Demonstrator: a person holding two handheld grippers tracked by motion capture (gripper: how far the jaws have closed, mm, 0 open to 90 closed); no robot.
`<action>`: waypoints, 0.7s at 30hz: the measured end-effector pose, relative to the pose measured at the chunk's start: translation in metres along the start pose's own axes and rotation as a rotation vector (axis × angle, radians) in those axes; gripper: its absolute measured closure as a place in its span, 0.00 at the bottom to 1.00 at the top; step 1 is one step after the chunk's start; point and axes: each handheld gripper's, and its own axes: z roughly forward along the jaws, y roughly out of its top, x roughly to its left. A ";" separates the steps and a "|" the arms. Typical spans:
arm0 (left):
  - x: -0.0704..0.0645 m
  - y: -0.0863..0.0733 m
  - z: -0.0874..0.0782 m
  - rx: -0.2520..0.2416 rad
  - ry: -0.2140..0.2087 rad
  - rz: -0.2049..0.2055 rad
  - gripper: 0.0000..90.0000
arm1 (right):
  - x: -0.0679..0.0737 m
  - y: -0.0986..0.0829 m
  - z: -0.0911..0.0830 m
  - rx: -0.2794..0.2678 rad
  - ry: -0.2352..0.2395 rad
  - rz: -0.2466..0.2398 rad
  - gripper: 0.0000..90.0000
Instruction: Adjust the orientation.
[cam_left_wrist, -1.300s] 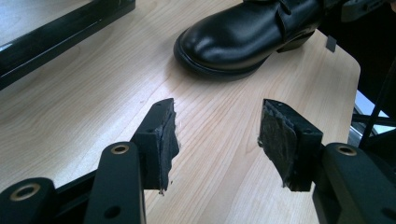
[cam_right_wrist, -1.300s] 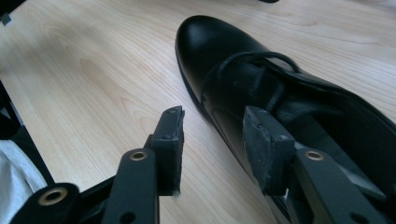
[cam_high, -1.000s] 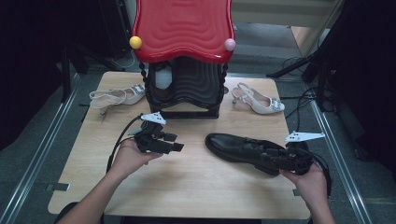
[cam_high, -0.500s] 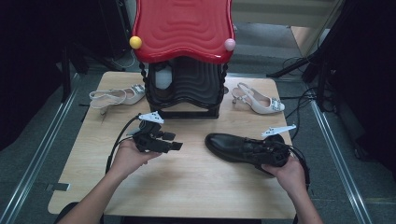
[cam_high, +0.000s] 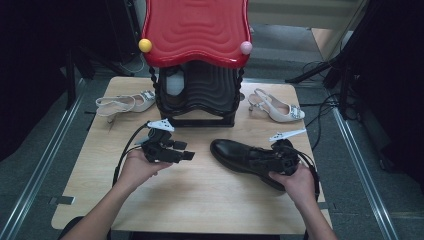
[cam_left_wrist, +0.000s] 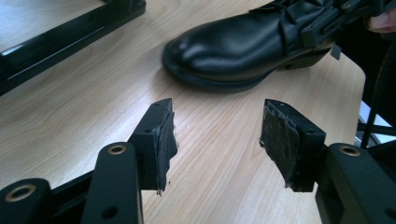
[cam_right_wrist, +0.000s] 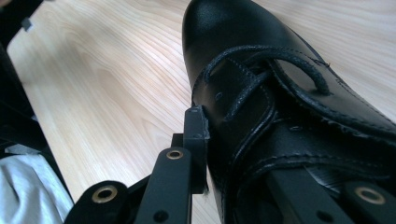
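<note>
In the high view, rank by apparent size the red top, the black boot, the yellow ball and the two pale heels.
1. Red top, though nearest the camera.
2. Black boot.
3. Left heel and right heel: alike, unranked.
4. Yellow ball.

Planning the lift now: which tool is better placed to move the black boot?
Right. The right tool already has its jaws around the black boot at the laced upper. The left tool is open, holding nothing, short of the toe.

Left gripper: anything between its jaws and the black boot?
Nothing visible. The left gripper is open, with bare wooden table running from its jaws to the boot's toe. The right gripper is clamped on the boot's far end.
</note>
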 end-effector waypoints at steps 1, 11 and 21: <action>0.000 0.000 0.000 0.001 0.001 0.005 0.50 | 0.003 0.003 0.003 0.000 0.006 -0.007 0.90; 0.002 -0.003 0.001 0.005 0.014 0.004 0.51 | 0.029 0.034 0.039 0.014 0.051 -0.050 0.89; 0.002 -0.005 0.005 0.014 -0.010 0.002 0.68 | 0.049 0.052 0.072 0.031 0.056 -0.067 0.89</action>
